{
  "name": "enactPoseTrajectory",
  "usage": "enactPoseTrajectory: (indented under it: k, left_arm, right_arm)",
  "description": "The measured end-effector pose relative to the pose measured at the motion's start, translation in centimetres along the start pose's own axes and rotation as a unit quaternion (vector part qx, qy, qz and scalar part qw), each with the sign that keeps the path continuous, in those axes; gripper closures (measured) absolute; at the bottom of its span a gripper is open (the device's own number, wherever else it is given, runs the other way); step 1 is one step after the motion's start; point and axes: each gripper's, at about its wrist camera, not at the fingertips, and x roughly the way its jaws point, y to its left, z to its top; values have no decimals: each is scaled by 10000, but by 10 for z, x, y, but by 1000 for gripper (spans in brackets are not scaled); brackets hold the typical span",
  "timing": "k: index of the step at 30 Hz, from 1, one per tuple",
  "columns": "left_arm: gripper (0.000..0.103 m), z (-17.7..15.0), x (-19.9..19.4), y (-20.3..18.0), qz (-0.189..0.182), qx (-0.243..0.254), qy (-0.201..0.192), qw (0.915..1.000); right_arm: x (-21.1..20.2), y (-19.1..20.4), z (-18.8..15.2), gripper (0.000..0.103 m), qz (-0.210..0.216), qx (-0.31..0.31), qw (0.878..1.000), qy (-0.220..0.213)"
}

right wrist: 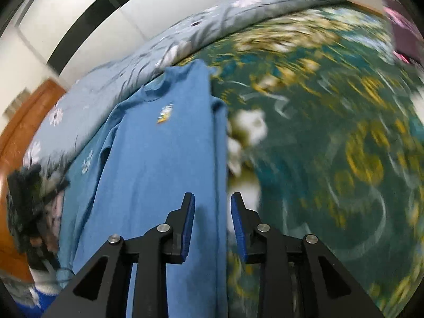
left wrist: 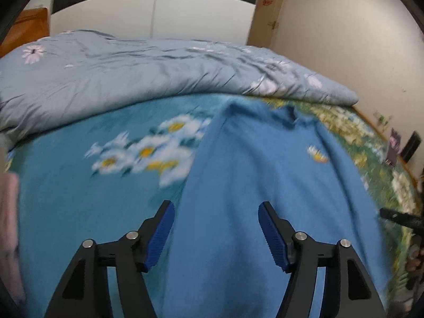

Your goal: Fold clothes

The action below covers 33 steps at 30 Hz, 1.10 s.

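A blue shirt point(left wrist: 251, 185) with a small daisy patch lies on the flowered bed sheet point(left wrist: 79, 185), neck toward the quilt, both long sides folded in. My left gripper point(left wrist: 216, 208) is open and empty, hovering over the shirt's left edge. The shirt also shows in the right wrist view point(right wrist: 159, 164). My right gripper point(right wrist: 212, 198) is open, narrower, and empty above the shirt's right folded edge. Both views are motion-blurred.
A grey-blue flowered quilt point(left wrist: 132, 71) is bunched along the bed's far side. White wardrobe doors point(left wrist: 159, 10) stand behind it. A pink cloth point(left wrist: 9, 225) lies at the left edge. The wooden bed frame point(right wrist: 23, 122) shows left. The dark green part of the sheet point(right wrist: 331, 145) spreads right.
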Motion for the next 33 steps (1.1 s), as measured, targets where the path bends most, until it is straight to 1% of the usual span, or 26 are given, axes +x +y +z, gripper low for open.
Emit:
enactPoseTrajectory:
  k: [2,7,13,19,21,25,28,31,33]
  left_arm:
    - [30,-10,-3,3,92,-27,-5,10000]
    - [30,-37,-10,10,322,-95,-16,9994]
    - [30,-67,-17,18,581,-172,-24,9982]
    - [30,-73,-17,19,643,-238,107,9976]
    - [30,-75,-16,21,614,-321,149,9975]
    - [29,-78,-20,25,497,-516,147,9973]
    - [29,-79,-23,23,587,-401,114,9974]
    - [29,-80,-25,16,785,-166,43,9968]
    - [29,-80,-25,13,813,-116,77,9966]
  right_arm:
    - [-6,0,-17,74,90,68,9999,-17]
    - [-14,18,-41,73,-62,-358,9993,-28]
    - [-22,16,-55,73,172,-57,9998,-126]
    - [-36,24,-69,73,107,-220,9995,-197]
    - [-39,25,-73,73,72,-310,9993,-203]
    - [-39,29,-81,73,182,-468,9987,-120]
    - [-40,26,-83,73,130,-484,9986,-178]
    - [-37,17,-81,73,303,-296,9991,-88]
    - [-33,15,-81,73,412,-237,9989,4]
